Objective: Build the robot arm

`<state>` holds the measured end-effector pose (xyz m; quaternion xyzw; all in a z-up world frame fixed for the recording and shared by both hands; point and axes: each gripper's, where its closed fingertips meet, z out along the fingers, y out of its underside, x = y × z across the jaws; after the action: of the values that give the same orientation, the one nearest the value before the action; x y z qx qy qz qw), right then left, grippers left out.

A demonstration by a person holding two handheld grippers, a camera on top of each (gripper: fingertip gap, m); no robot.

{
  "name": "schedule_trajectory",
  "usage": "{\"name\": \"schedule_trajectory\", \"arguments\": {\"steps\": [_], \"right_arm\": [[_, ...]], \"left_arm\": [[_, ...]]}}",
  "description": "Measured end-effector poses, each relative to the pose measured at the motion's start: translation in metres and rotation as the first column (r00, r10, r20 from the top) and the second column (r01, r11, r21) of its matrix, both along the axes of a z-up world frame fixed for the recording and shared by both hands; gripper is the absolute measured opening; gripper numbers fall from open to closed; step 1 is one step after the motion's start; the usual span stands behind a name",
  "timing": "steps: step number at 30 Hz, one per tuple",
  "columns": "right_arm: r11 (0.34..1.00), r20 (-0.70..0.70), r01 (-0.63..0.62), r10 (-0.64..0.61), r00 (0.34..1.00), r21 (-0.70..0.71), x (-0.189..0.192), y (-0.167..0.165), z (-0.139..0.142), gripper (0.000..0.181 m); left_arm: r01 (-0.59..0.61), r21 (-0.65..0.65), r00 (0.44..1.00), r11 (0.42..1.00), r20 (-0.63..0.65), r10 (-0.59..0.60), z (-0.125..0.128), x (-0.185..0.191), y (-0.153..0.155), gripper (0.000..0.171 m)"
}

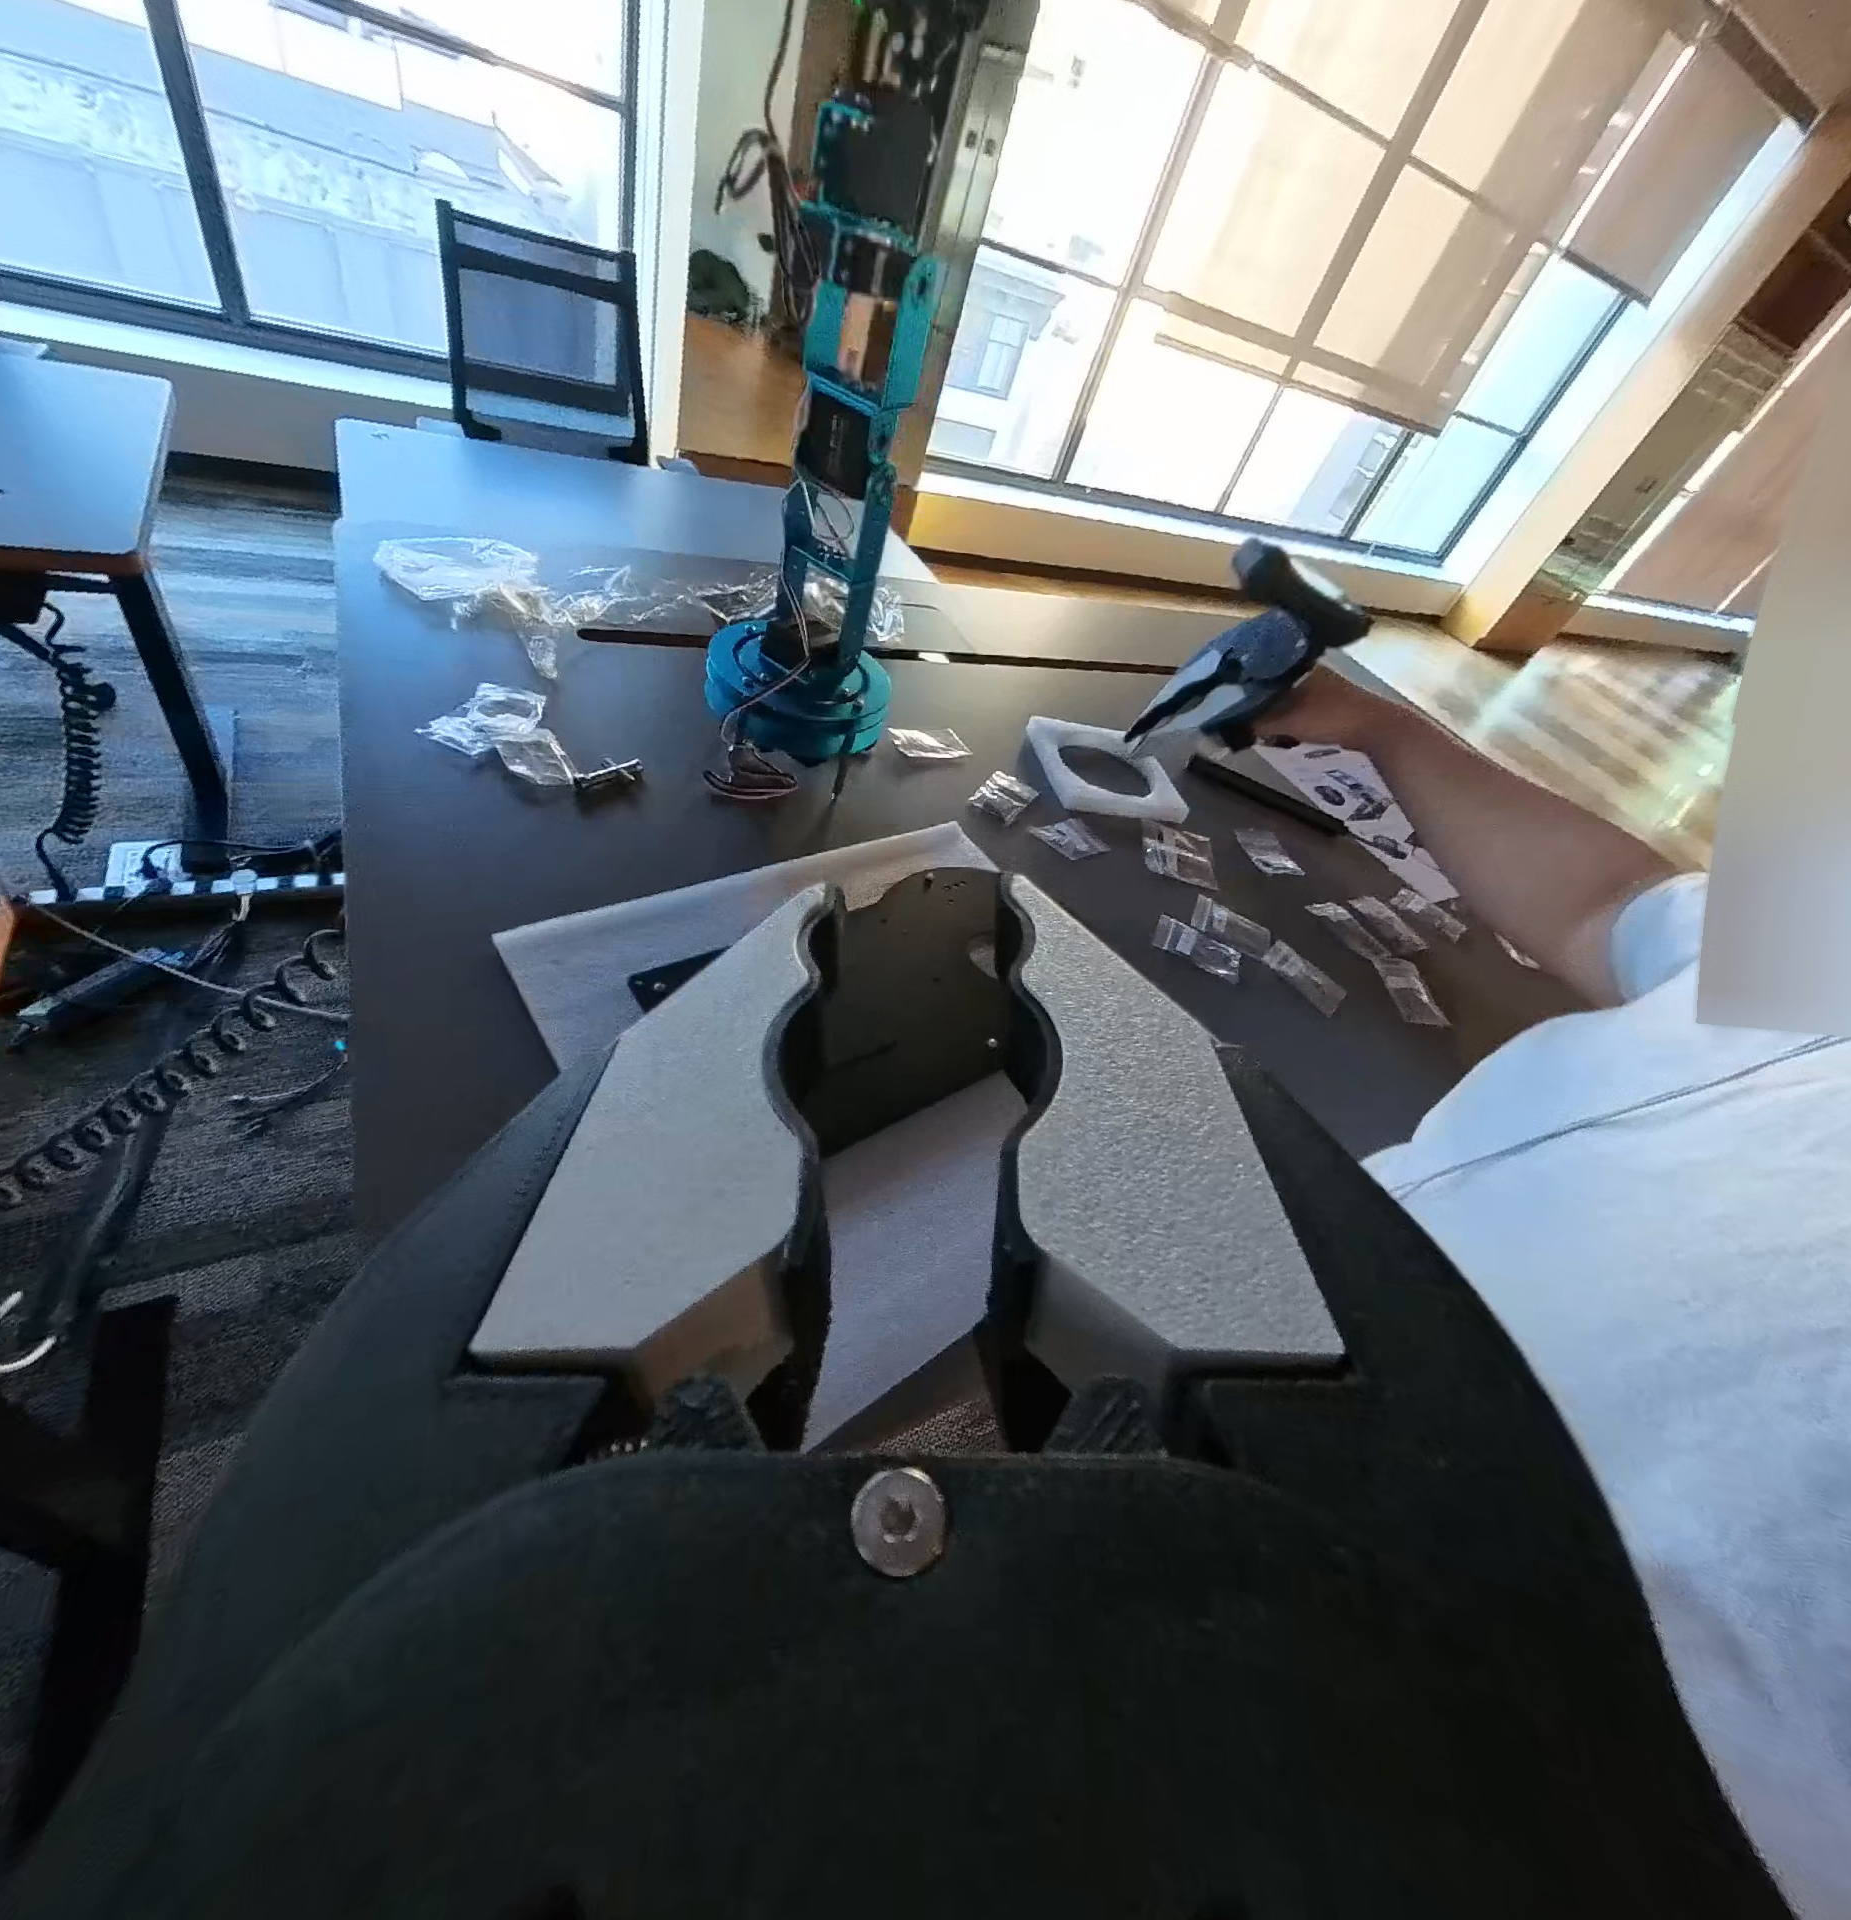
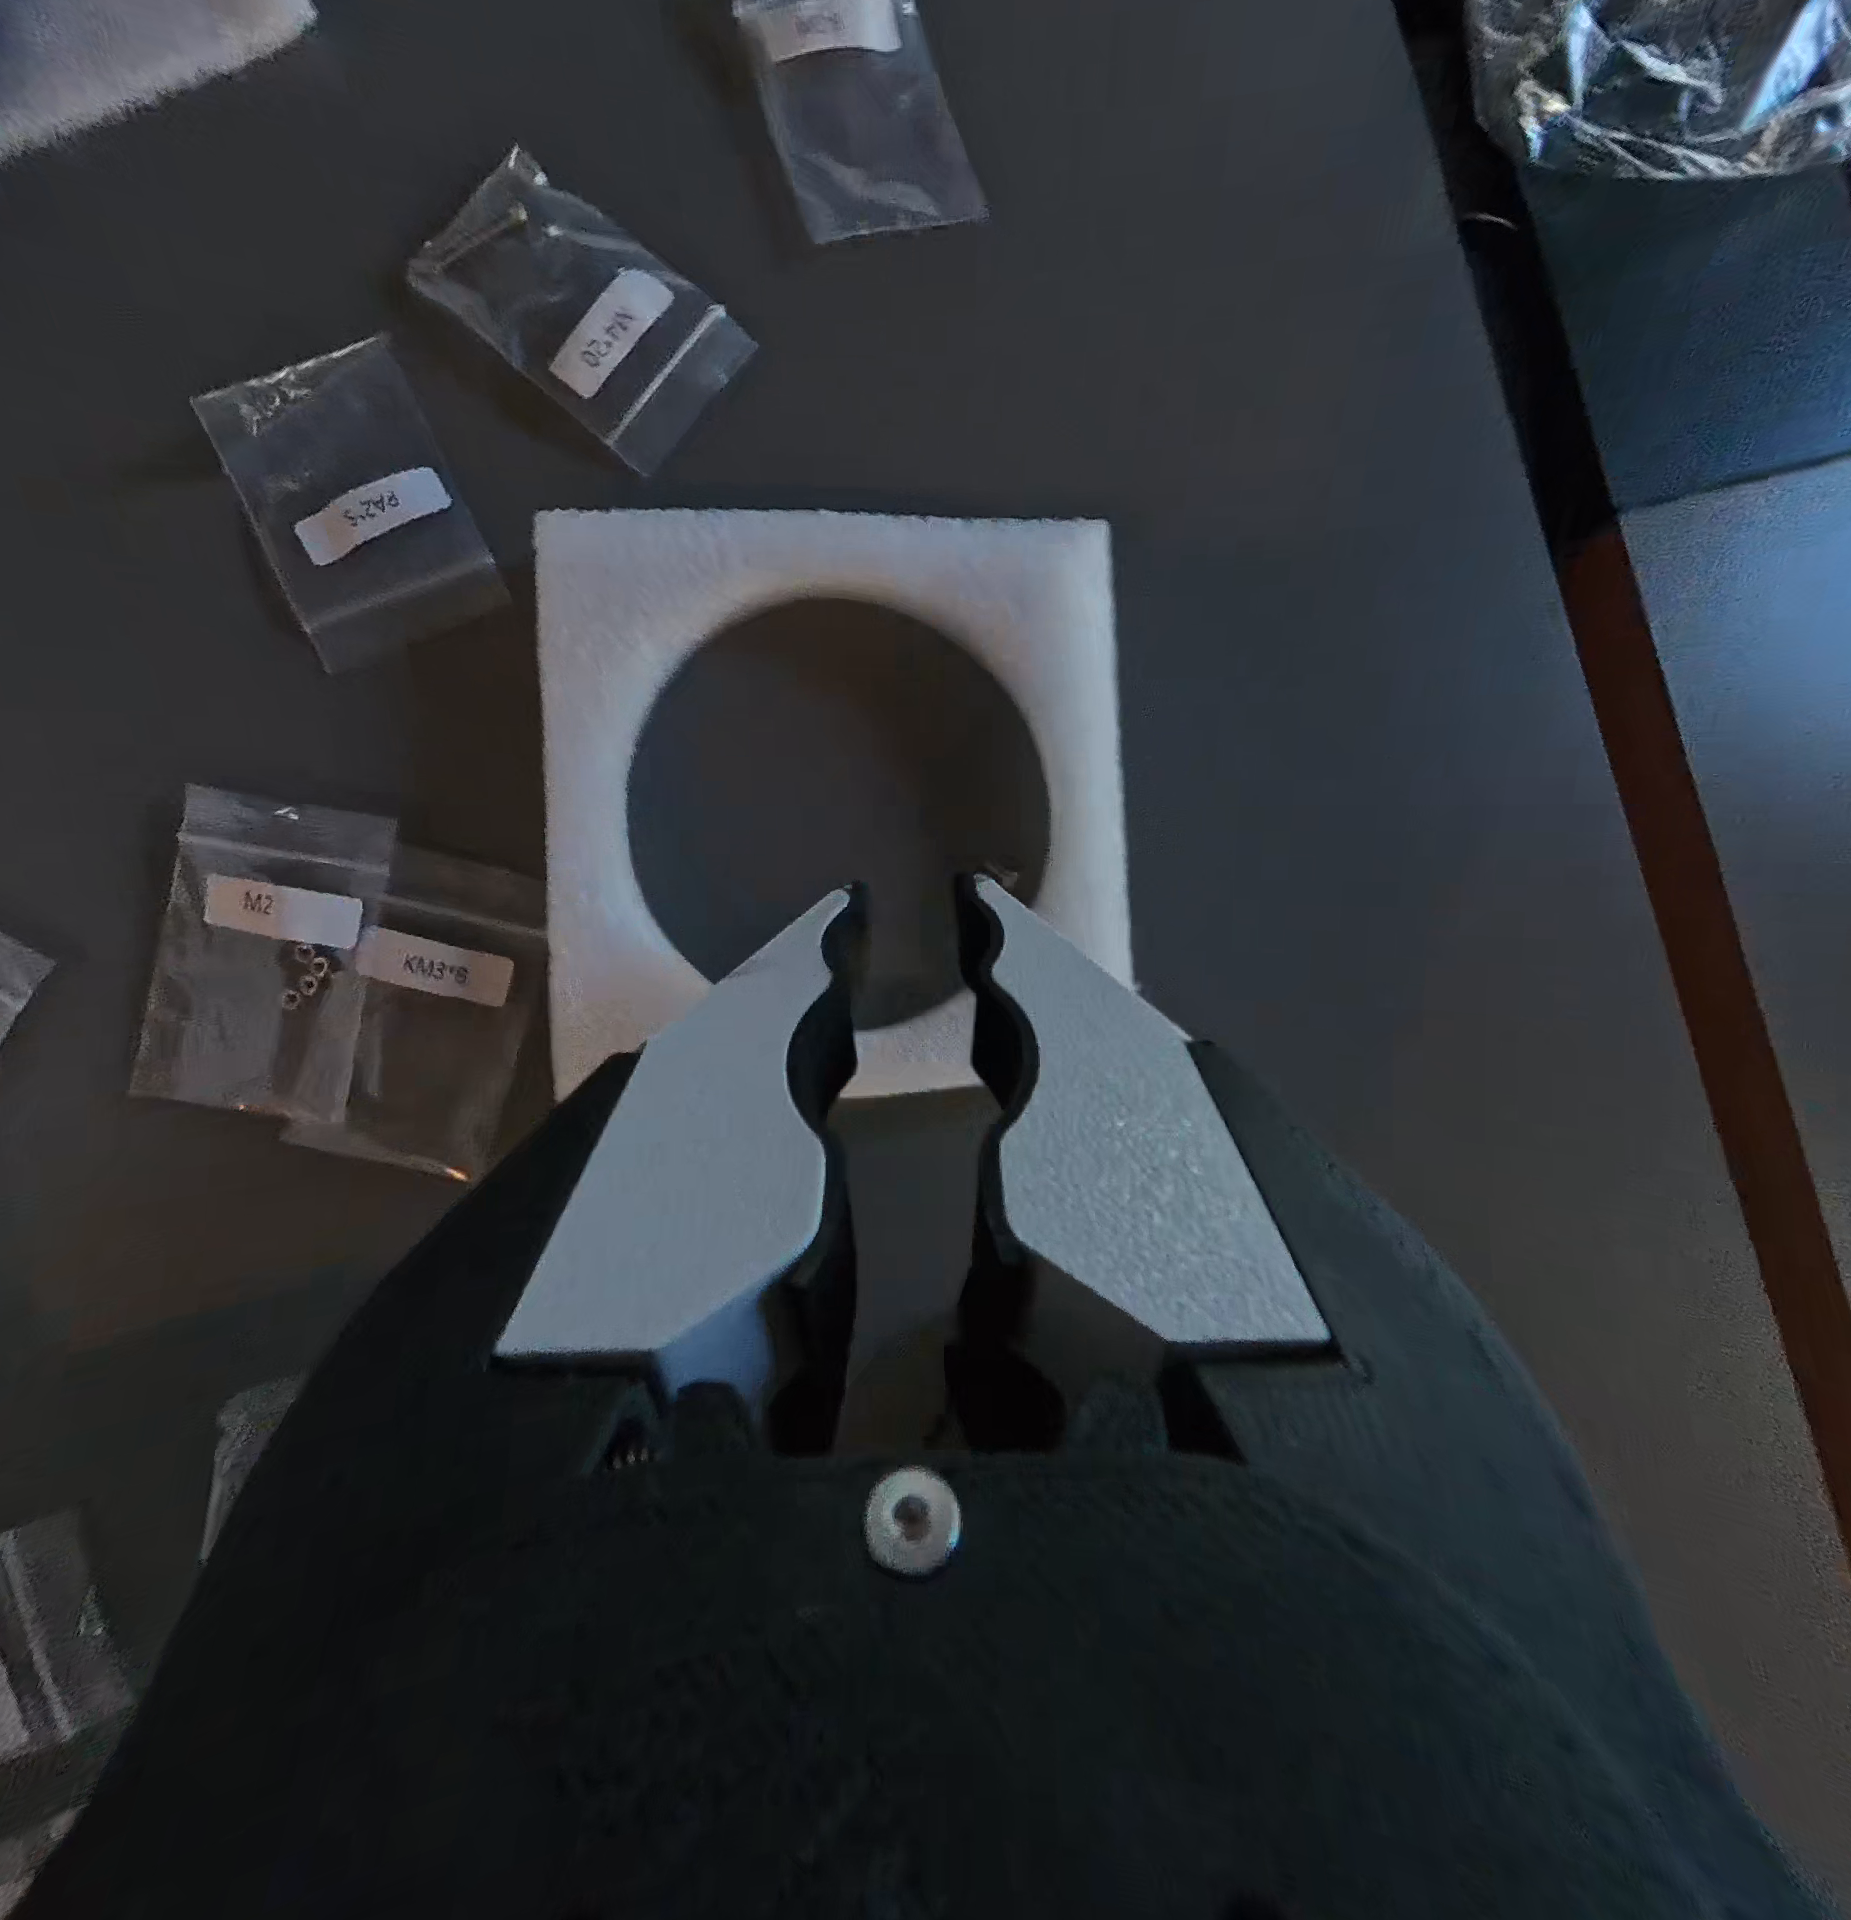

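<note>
We see our right gripper with its fingers apart and empty, low over the hole in the white foam square (small bags lie left). Our left gripper sits around a black metal part, grip unclear

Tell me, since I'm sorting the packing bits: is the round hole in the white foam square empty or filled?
Empty. The white foam square shows only bare dark table through its hole; the open right gripper hovers there holding nothing.
</note>
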<state>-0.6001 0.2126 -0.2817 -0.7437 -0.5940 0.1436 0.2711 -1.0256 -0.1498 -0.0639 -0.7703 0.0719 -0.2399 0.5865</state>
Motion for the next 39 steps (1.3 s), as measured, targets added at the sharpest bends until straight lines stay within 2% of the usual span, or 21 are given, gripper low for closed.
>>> {"name": "schedule_trajectory", "arguments": {"steps": [3,9,13,15,20,22,29,34,37,39], "right_arm": [[0.999,-0.017,-0.015,0.014,1.000,-0.037,0.009,0.006,0.003,0.013],[0.977,0.173,-0.195,0.179,0.969,0.086,0.007,0.008,0.000,0.009],[0.970,0.261,-0.237,0.217,0.941,0.048,0.003,0.007,-0.009,0.011],[0.984,0.263,-0.180,0.173,0.949,0.003,0.004,0.010,-0.014,0.018],[0.994,0.174,-0.046,0.063,0.983,-0.100,0.000,0.005,-0.021,0.019],[0.996,0.154,0.007,0.008,0.988,-0.093,0.000,0.007,-0.021,0.018],[0.991,0.091,0.065,-0.055,0.994,-0.119,-0.001,0.007,-0.021,0.018],[0.988,0.145,-0.148,0.140,0.979,0.042,-0.004,0.012,-0.016,0.015],[0.976,0.127,-0.218,0.217,0.968,0.000,-0.015,0.011,-0.011,0.013],[0.965,0.182,-0.262,0.257,0.949,0.004,-0.016,0.016,-0.012,0.013]], "left_arm": [[-0.015,-0.010,1.000,1.000,-0.006,0.015,-0.004,0.012,0.000,0.027],[-0.056,-0.026,0.998,0.998,-0.013,0.056,-0.007,0.020,-0.004,0.027],[-0.075,-0.030,0.997,0.997,-0.022,0.074,-0.007,0.019,-0.008,0.027],[-0.083,-0.031,0.996,0.996,-0.024,0.083,-0.007,0.018,-0.011,0.027],[-0.101,-0.037,0.995,0.994,-0.021,0.100,-0.010,0.012,-0.017,0.027],[-0.103,-0.037,0.995,0.994,-0.014,0.103,-0.010,0.009,-0.018,0.027],[-0.098,-0.045,0.995,0.994,0.005,0.098,-0.015,0.003,-0.020,0.027],[-0.098,-0.046,0.995,0.994,0.008,0.099,-0.015,-0.001,-0.023,0.026],[-0.102,-0.050,0.995,0.993,-0.001,0.102,-0.013,-0.003,-0.024,0.026],[-0.107,-0.054,0.994,0.993,-0.013,0.106,-0.011,-0.003,-0.025,0.026]]}}
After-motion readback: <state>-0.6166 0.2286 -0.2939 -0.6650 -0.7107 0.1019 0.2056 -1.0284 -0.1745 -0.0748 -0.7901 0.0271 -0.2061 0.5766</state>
